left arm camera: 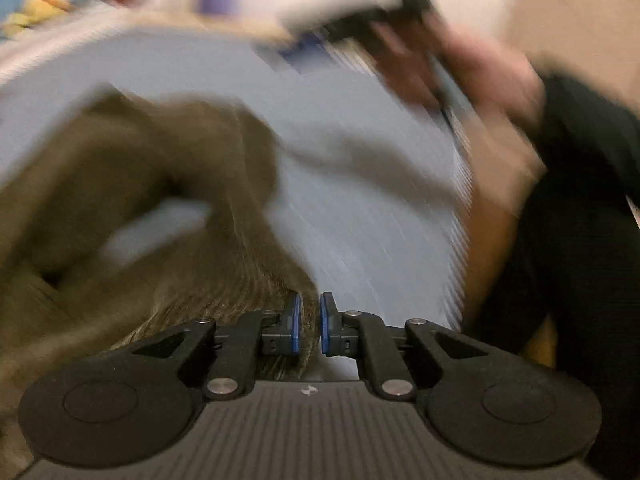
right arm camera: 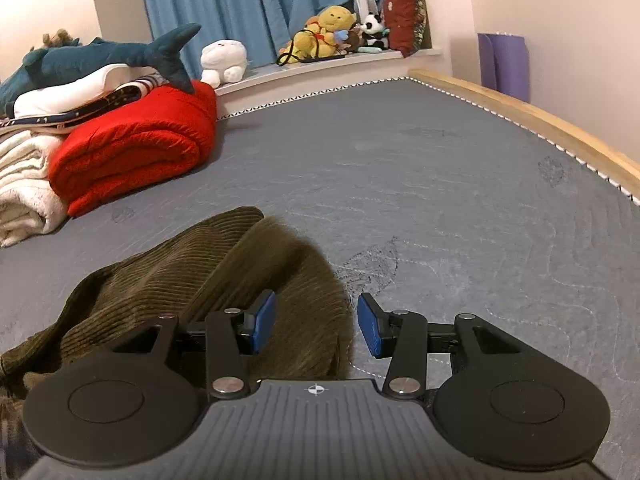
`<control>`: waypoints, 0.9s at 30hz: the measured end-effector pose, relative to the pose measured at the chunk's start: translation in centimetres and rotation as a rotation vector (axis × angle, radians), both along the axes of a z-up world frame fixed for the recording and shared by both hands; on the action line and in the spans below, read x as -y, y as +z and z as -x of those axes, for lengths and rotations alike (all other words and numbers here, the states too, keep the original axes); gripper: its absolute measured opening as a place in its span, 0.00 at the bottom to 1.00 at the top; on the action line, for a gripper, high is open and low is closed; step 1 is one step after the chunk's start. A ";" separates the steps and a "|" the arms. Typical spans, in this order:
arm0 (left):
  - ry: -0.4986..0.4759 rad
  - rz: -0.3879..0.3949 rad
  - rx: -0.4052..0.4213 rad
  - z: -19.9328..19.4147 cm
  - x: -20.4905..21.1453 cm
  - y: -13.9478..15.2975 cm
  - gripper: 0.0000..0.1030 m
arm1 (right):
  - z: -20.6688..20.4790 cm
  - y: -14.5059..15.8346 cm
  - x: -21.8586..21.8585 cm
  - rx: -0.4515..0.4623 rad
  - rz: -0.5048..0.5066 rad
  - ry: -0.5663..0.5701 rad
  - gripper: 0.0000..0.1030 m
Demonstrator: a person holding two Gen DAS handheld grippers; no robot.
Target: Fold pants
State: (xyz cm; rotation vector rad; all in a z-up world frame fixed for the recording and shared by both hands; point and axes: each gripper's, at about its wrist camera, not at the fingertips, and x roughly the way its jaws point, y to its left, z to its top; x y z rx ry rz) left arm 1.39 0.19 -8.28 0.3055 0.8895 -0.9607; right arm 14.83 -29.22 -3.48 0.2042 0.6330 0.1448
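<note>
Olive-brown corduroy pants [right arm camera: 224, 280] lie crumpled on the grey mattress [right arm camera: 440, 184]. My right gripper [right arm camera: 316, 324] hovers over their right edge with its blue pads wide apart; fabric lies under the gap and neither pad presses on it. The left wrist view is heavily blurred. There my left gripper [left arm camera: 309, 324] has its blue pads drawn almost together at the edge of the pants [left arm camera: 140, 184], whose cloth is streaked behind them. I see no cloth clearly pinched. A person's hand [left arm camera: 460, 68] and dark sleeve [left arm camera: 580, 200] are at the upper right.
A rolled red blanket [right arm camera: 136, 148], white blankets [right arm camera: 24, 192] and a plush shark [right arm camera: 104, 56] sit at the left. Stuffed toys [right arm camera: 328, 32] line the window ledge. A wooden bed rail [right arm camera: 540, 128] bounds the right side, with a purple roll [right arm camera: 504, 64] beyond it.
</note>
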 end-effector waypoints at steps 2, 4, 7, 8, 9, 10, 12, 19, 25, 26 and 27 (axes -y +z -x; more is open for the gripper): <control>-0.065 -0.072 -0.038 1.6 0.1 -1.7 0.09 | -0.1 -0.2 0.1 -0.008 -0.016 0.006 0.46; -0.045 -0.075 -0.046 1.5 -0.5 -2.0 0.10 | -0.3 -0.4 -0.2 -0.020 -0.026 0.021 0.47; 0.042 0.035 -0.052 0.0 -2.1 -0.3 0.22 | -0.9 -0.9 -1.7 -0.052 -0.037 0.067 0.53; 0.075 0.085 -0.030 0.8 -2.6 0.5 0.27 | -1.2 -1.2 -2.4 -0.070 -0.044 0.092 0.54; 0.118 0.145 -0.020 0.2 -3.4 1.2 0.33 | -1.4 -1.5 -3.1 -0.089 -0.051 0.114 0.56; 0.167 0.209 -0.017 -0.6 -4.2 1.8 0.34 | -1.7 -1.9 -4.0 -0.111 -0.055 0.141 0.57; 0.280 0.276 0.010 -1.8 -5.2 2.6 0.39 | -2.1 -2.4 -5.5 -0.140 -0.049 0.175 0.59; 0.663 0.208 0.060 -7.0 -5.5 2.1 0.44 | -3.0 -4.2 -10.9 -0.211 -0.029 0.262 0.64; 0.807 0.227 0.031 -8.5 -6.1 3.4 0.44 | -3.5 -5.0 -15.8 -0.222 0.108 0.292 0.72; 0.812 0.229 0.031 -8.4 -6.0 3.7 0.44 | -3.6 -5.3 -16.5 -0.223 0.156 0.284 0.70; 0.816 0.225 0.039 -8.4 -5.9 3.7 0.44 | -3.6 -5.4 -16.9 -0.221 0.194 0.279 0.57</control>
